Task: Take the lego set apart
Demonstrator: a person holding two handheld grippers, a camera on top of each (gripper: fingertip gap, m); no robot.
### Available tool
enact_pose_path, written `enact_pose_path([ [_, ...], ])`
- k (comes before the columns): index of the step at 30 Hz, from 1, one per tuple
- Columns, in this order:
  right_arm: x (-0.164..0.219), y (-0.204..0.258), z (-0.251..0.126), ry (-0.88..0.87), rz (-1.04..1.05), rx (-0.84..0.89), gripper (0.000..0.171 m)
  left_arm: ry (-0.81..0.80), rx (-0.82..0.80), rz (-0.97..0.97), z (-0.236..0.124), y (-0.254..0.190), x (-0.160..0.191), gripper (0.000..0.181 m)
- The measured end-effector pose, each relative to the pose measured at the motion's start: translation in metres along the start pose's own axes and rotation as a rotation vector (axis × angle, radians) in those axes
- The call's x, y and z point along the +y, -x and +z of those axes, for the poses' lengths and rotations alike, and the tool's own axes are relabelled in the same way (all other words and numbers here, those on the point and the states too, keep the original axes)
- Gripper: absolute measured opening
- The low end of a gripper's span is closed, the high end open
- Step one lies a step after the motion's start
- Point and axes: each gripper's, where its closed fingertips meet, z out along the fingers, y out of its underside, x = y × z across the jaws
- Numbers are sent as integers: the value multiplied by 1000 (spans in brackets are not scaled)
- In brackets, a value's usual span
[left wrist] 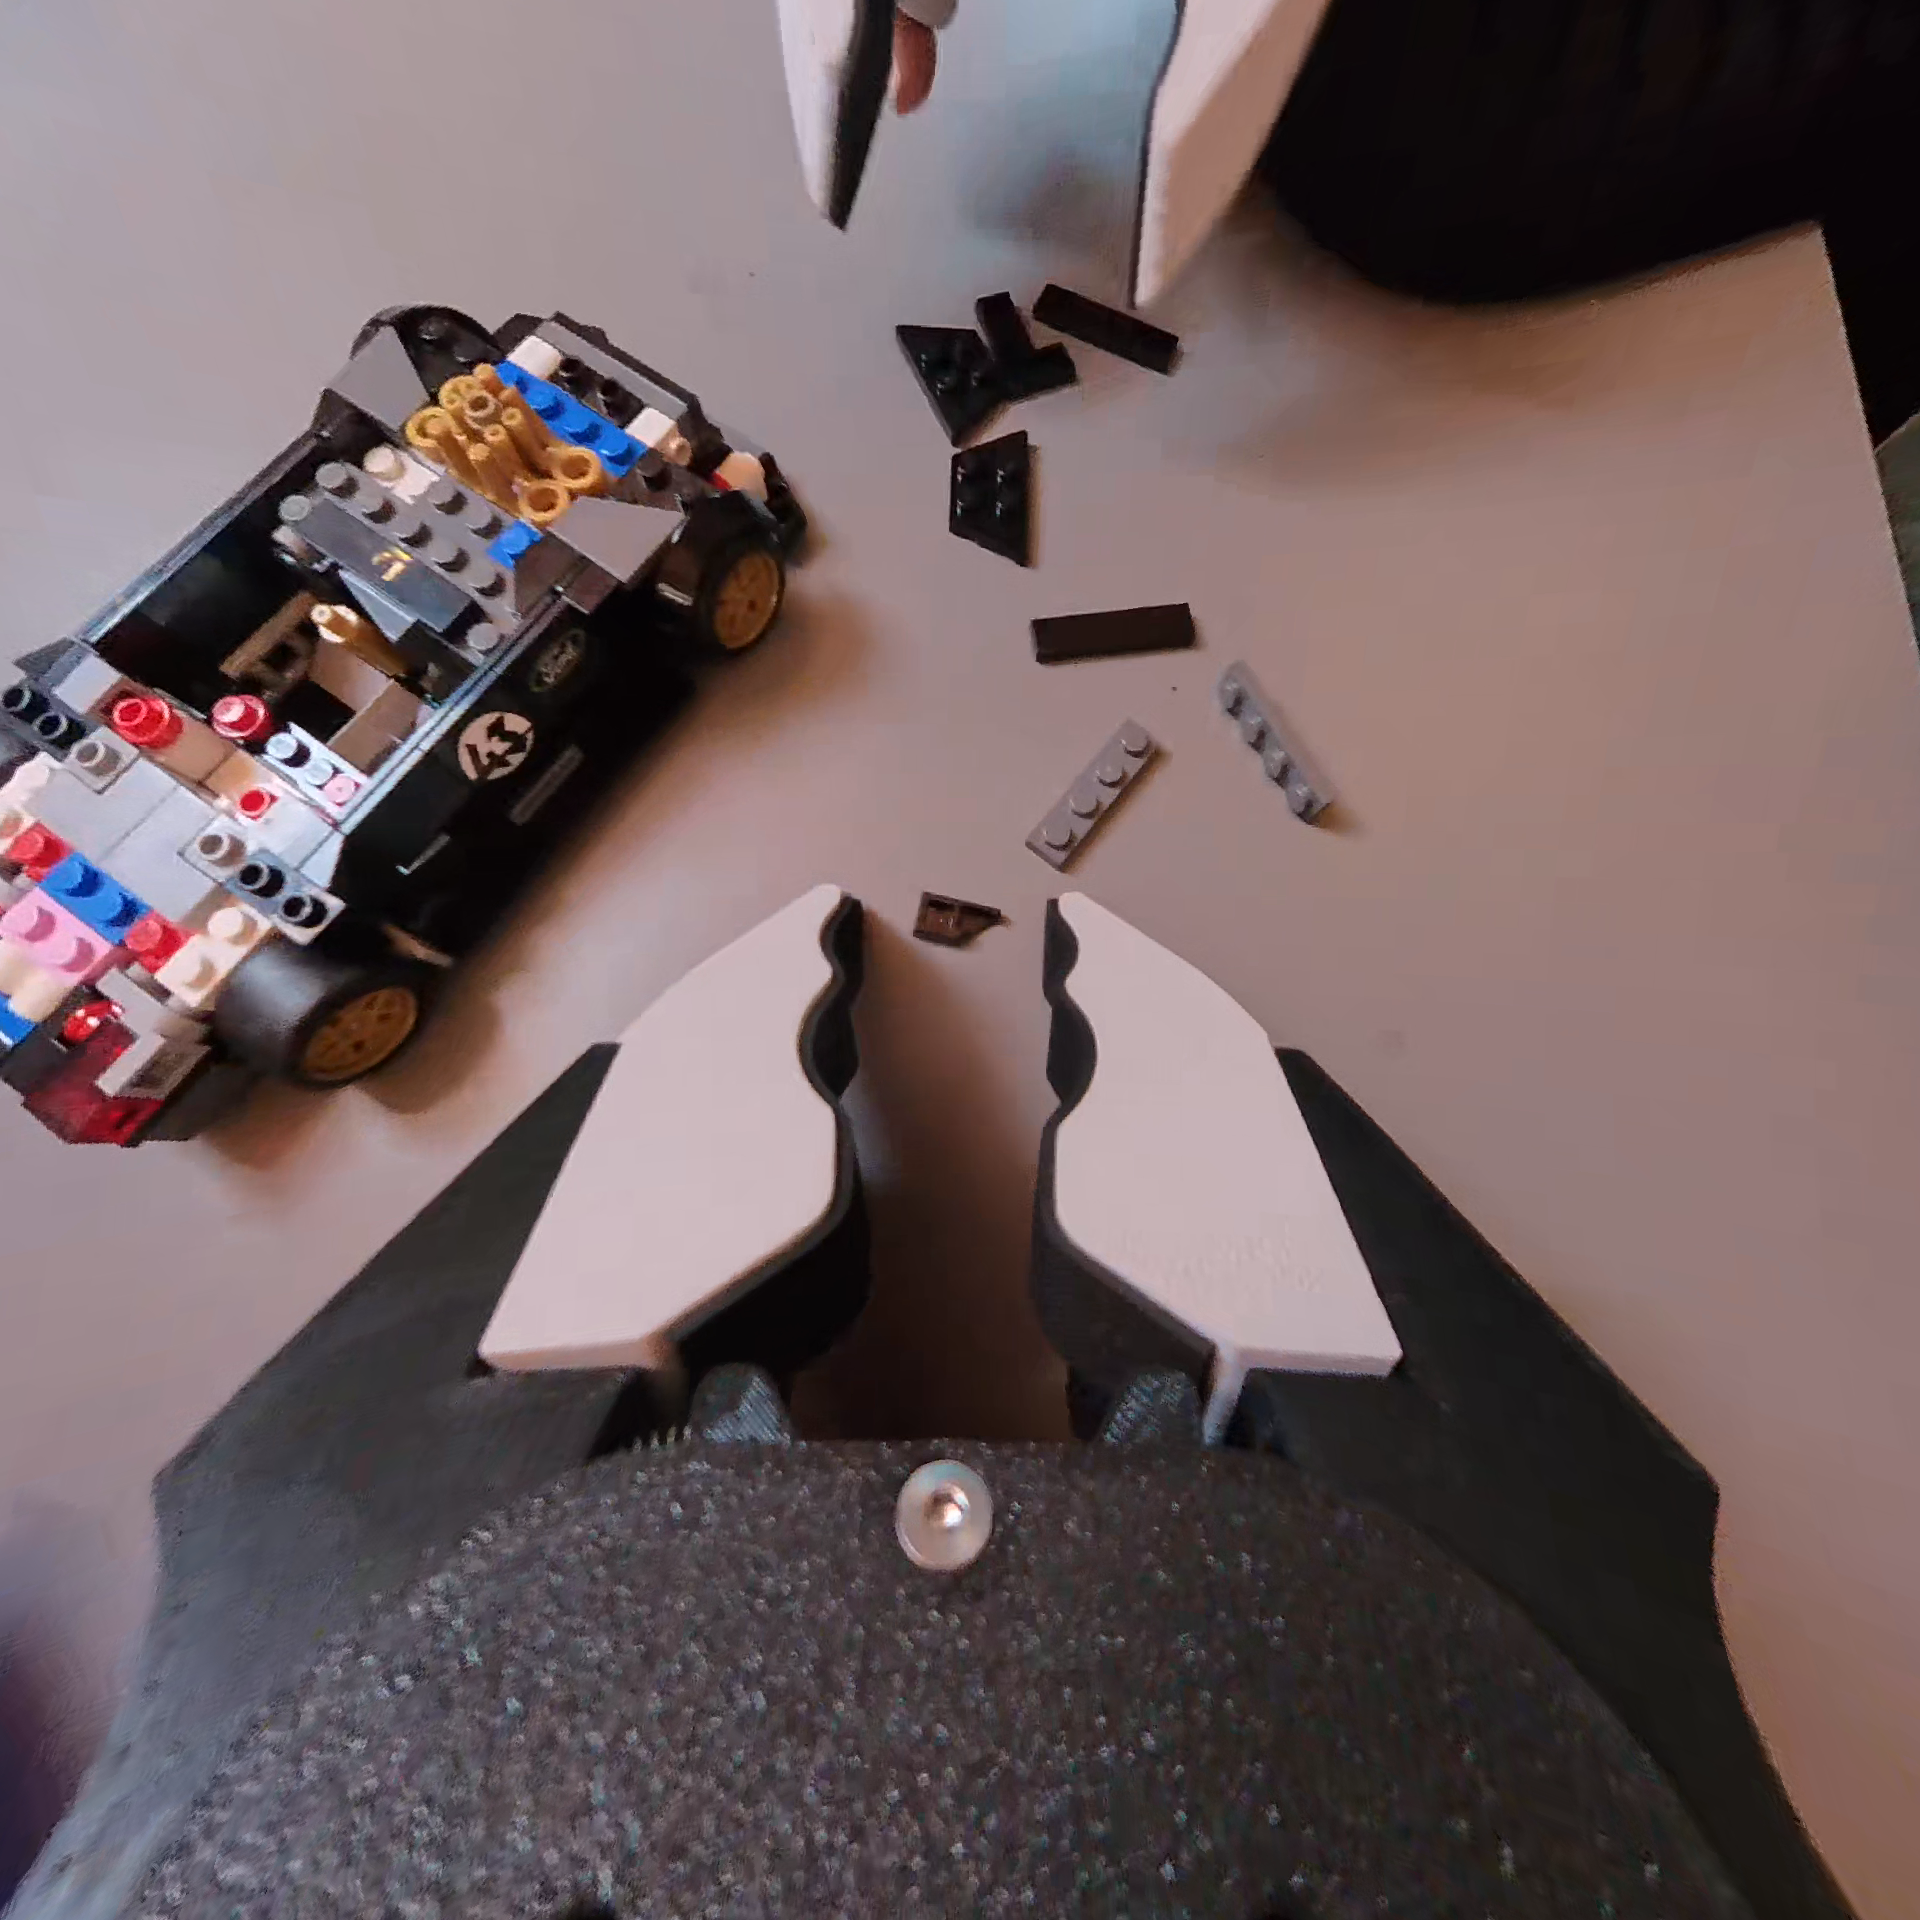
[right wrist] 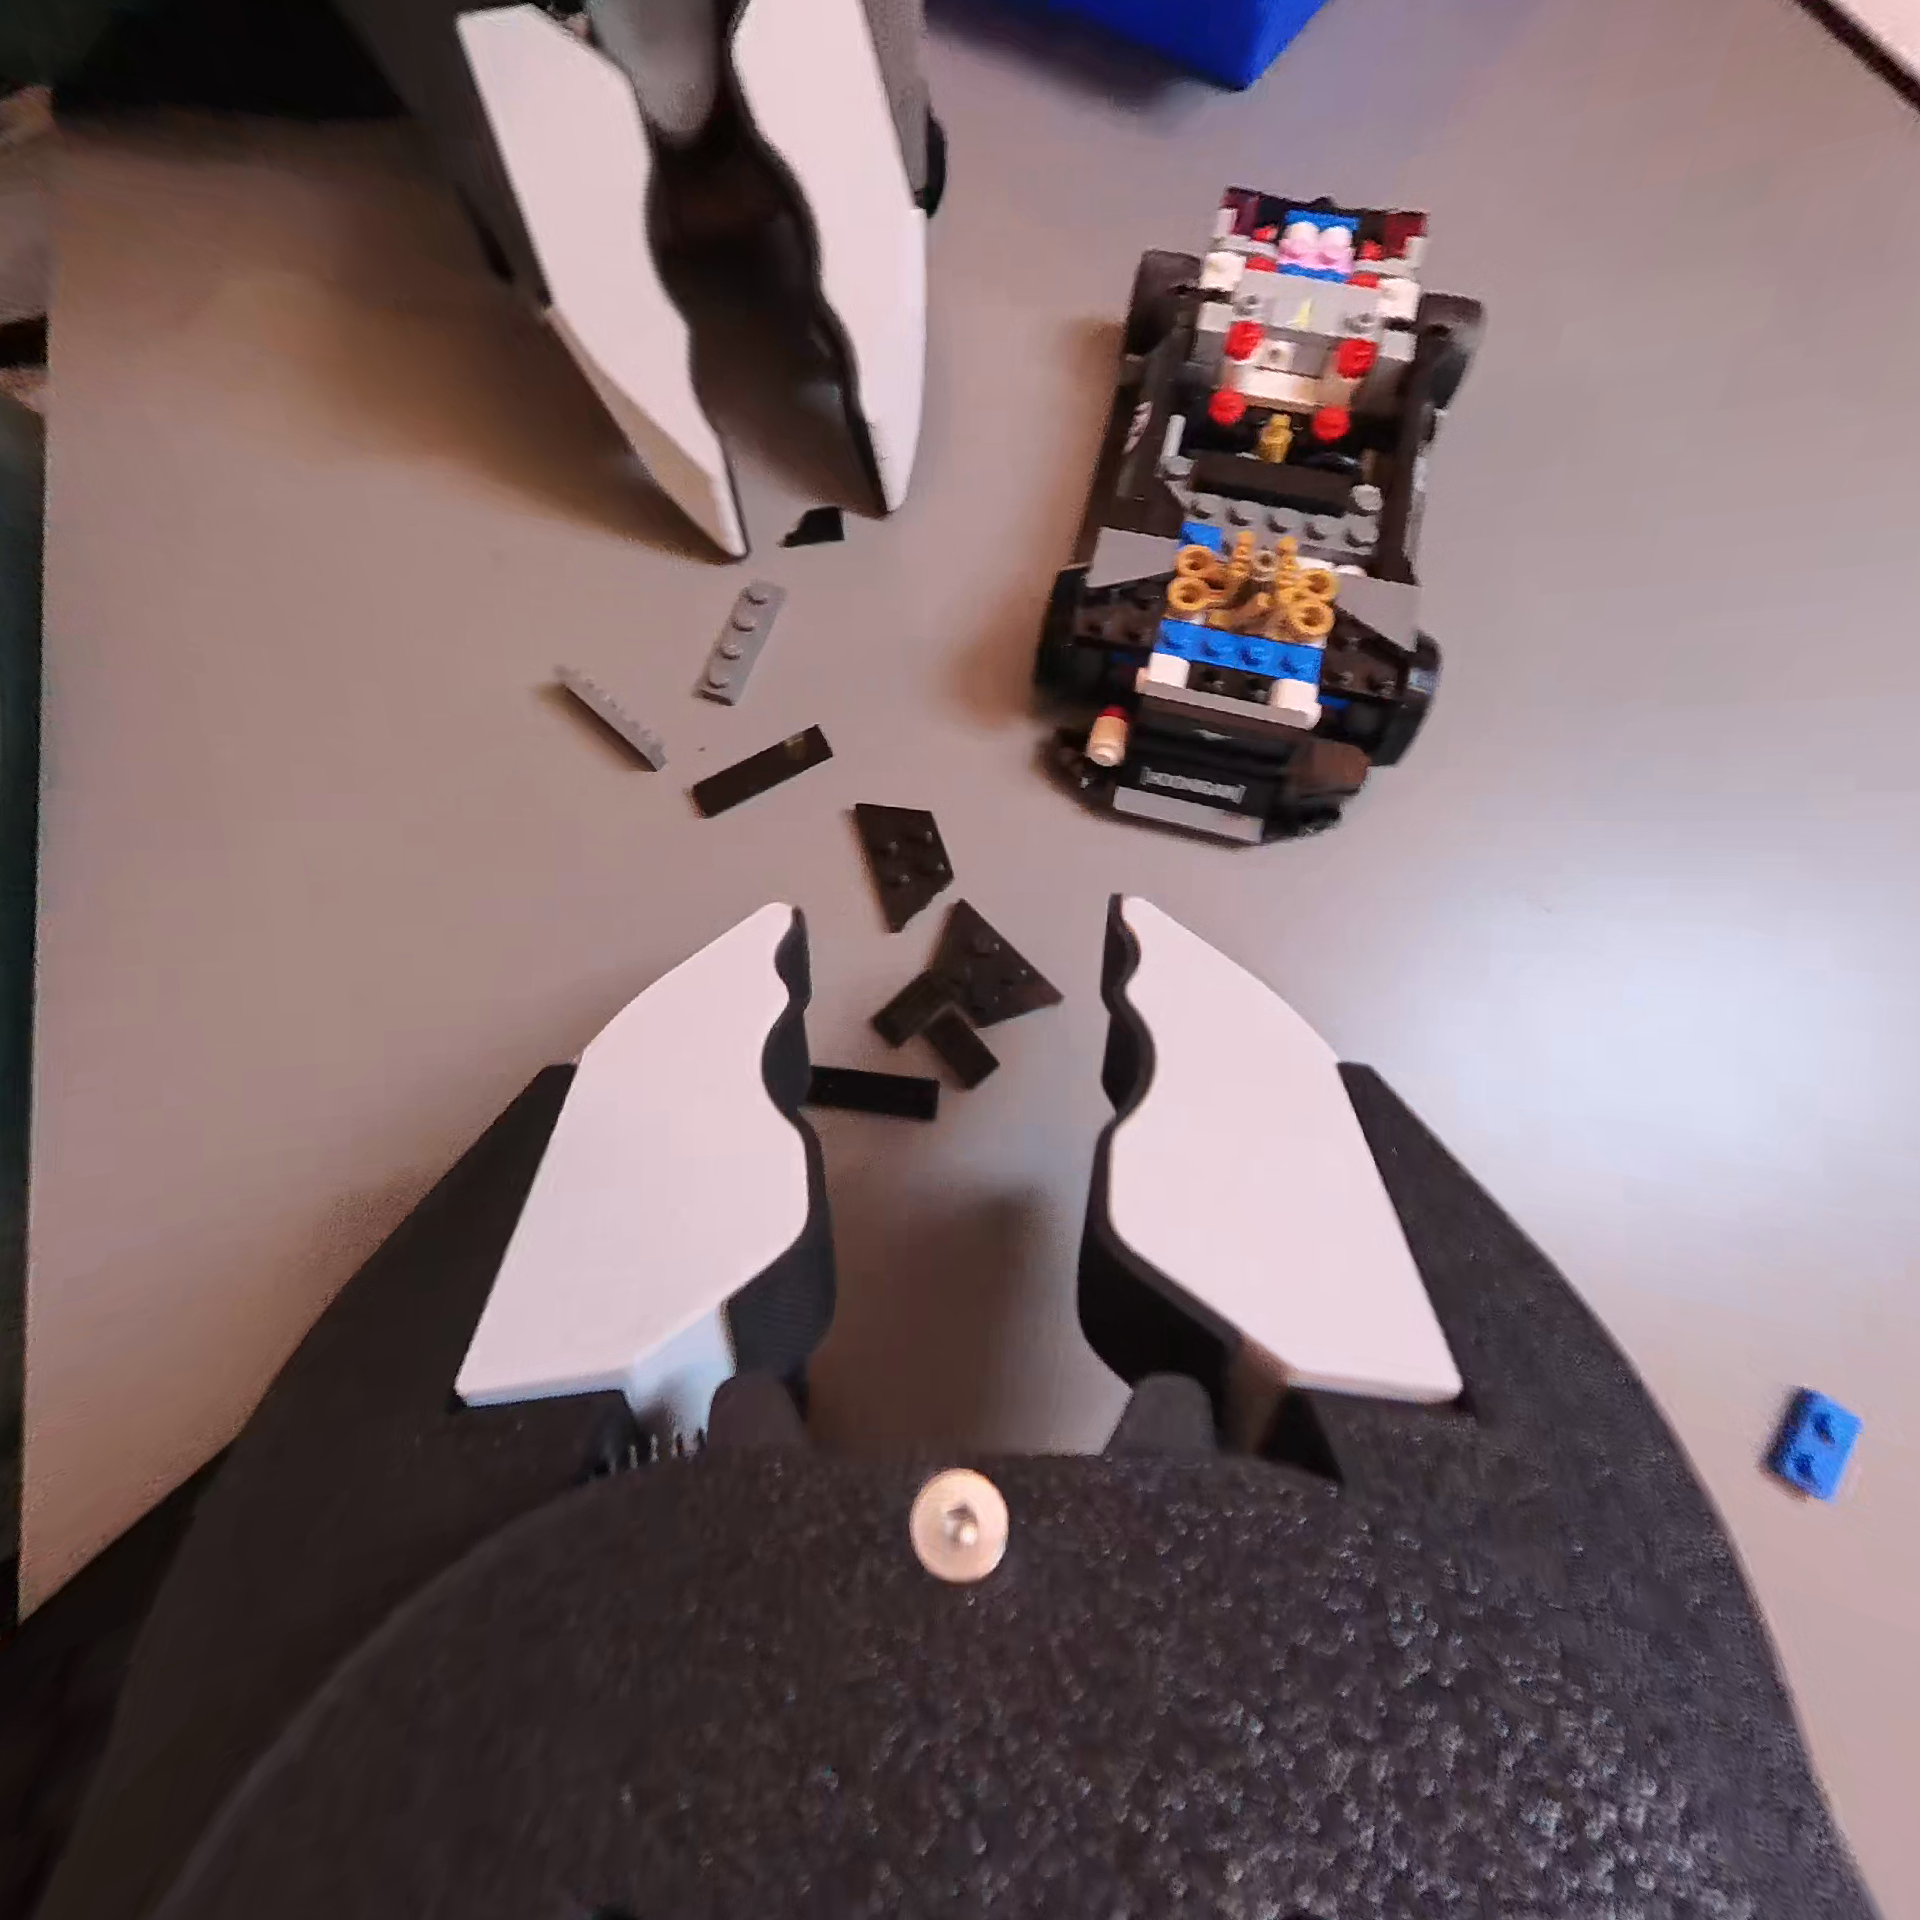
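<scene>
Left gripper (left wrist: 951, 909): jaws apart, empty, low over the grey table (left wrist: 1507, 623); a small dark piece (left wrist: 954, 918) lies just beyond its tips.
Right gripper (right wrist: 956, 914): jaws apart, holding nothing, above a cluster of black plates (right wrist: 961, 997).
Lego car (left wrist: 343, 717): on the table, left of the left gripper; roof off, gold engine pipes (left wrist: 499, 442) and coloured studs exposed.
Loose parts: two grey studded strips (left wrist: 1093, 792), a black tile (left wrist: 1112, 631) and black wedge plates (left wrist: 992, 497), in a line between the two grippers.
Blue brick (right wrist: 1813, 1442): alone, near right in the right wrist view, well apart from the car.
</scene>
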Motion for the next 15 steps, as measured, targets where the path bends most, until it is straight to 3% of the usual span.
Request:
enact_pose_path([
  [2,-1,1,6,14,-21,4,53,9,-7,-5,0,1,0,29],
  [4,-4,1,11,8,-23,-7,52,25,8,-1,-1,-4,1,10],
  [11,-19,-12,5,-107,-18,62,50,-10,-132,64,-18,8,-1,9],
  [15,-32,-31,-16,-205,-11,175,48,-178,-613,-106,-116,94,-17,10],
])
